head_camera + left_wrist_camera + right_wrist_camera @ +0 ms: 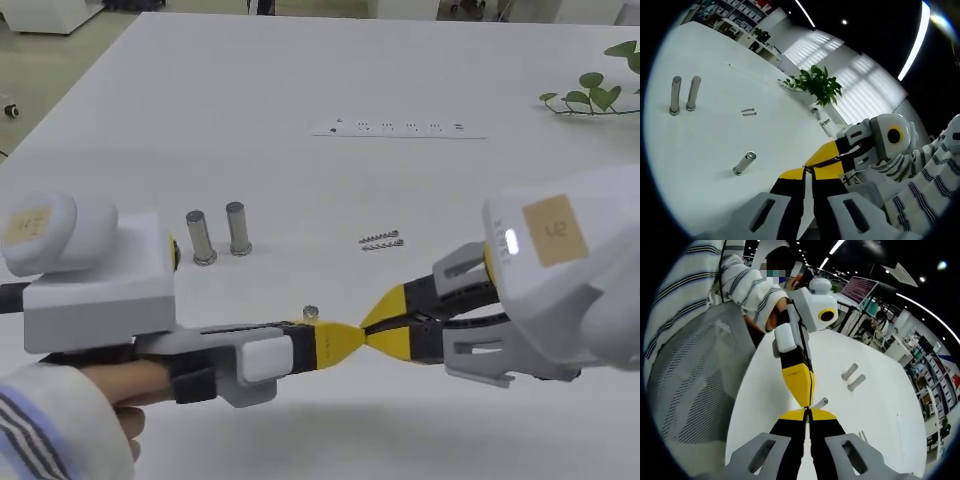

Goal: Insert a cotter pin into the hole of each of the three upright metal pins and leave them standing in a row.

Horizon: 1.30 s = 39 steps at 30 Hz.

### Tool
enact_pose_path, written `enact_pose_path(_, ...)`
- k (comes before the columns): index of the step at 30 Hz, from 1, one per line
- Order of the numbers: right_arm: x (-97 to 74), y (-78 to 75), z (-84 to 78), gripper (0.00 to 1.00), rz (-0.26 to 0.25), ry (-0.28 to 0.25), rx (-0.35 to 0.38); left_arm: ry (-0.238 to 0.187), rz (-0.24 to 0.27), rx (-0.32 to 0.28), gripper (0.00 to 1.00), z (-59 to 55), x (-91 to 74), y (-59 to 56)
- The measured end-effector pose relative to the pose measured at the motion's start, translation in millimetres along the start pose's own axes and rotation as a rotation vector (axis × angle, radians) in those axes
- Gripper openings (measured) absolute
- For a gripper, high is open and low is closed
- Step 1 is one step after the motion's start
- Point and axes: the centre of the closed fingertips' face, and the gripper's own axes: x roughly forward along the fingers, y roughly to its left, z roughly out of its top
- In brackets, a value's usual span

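yellow tips of the left gripper and right gripper meet nose to nose, each claw pressed together; anything pinched between them is too small to tell. at 12 o'clock behind them, the third pin shows its top alone. at 10 o'clock stand the first upright pin and the second upright pin. at 1 o'clock lie the cotter pins, long axes 9 to 3.

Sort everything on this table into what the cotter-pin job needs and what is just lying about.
For the job: upright pin, second upright pin, third pin near the gripper tips, loose cotter pins, left gripper and right gripper, meeting tip to tip.

Just lying about: power strip, plant.
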Motion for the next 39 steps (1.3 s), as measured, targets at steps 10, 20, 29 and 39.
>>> enact_pose_path(10,0.5,3.3,-0.2,0.03,0.008,-0.004,0.004,0.018,0.016,0.033,0.0,-5.3,-1.0,1.2)
enact_pose_path(20,-0.5,-2.7,-2.8,0.13,-0.012,-0.026,0.082,0.026,0.027,0.067,0.0,-5.5,-6.2,5.0)
enact_pose_path(29,-0.7,2.8,-5.3,0.13,0.056,-0.094,0.304,0.036,-0.022,0.165,0.0,-6.0,-9.6,-4.9)
enact_pose_path(39,0.3,16.6,-1.8,0.12,0.147,-0.14,0.415,0.08,-0.084,0.423,0.0,-13.7,-13.0,-15.3)
